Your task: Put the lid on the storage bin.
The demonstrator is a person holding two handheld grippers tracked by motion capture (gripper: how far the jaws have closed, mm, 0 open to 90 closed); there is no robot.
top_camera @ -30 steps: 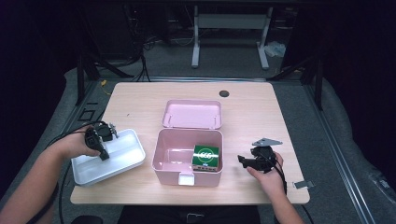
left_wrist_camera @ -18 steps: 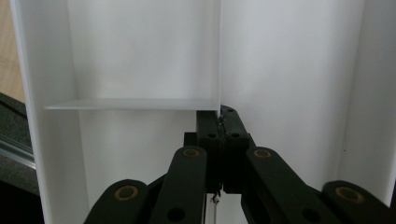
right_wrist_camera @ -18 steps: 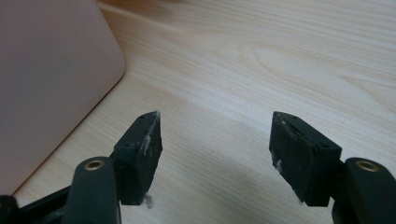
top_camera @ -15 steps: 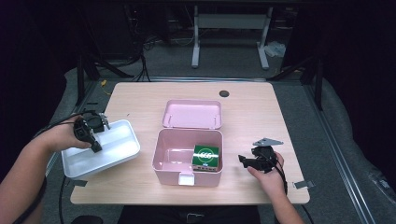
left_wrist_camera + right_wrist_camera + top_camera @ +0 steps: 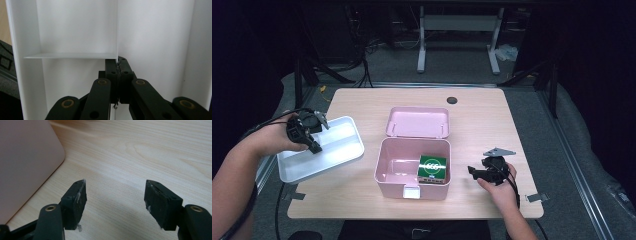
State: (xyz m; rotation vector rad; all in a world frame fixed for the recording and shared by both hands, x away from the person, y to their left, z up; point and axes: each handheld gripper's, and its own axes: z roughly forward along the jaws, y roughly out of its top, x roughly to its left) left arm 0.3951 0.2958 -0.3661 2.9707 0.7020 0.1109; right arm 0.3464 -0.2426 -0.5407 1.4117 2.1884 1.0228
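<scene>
A white divided tray [image 5: 334,150] hangs tilted over the table's left edge, lifted off the wood. My left gripper [image 5: 313,146] is shut on it. In the left gripper view the jaws [image 5: 117,61] pinch the thin inner partition of the tray [image 5: 155,37]. An open pink box [image 5: 394,162] stands mid-table with its lid [image 5: 417,122] laid back, and a green carton [image 5: 432,167] sits inside at the right. My right gripper [image 5: 473,171] rests open on the table right of the box. In its own view the right gripper [image 5: 115,187] has only bare wood between the pads, with the pink box wall [image 5: 25,165] at the left.
A dark round grommet [image 5: 452,100] sits near the table's far edge [image 5: 412,90]. Cables trail on the floor at the left, and a metal stand's legs [image 5: 457,45] lie beyond the table. Two small clips [image 5: 532,198] are fixed at the front corners.
My left gripper has risen and drawn leftward with the white tray, which now tilts and overhangs the table's left edge. The right gripper has stayed where it was.
</scene>
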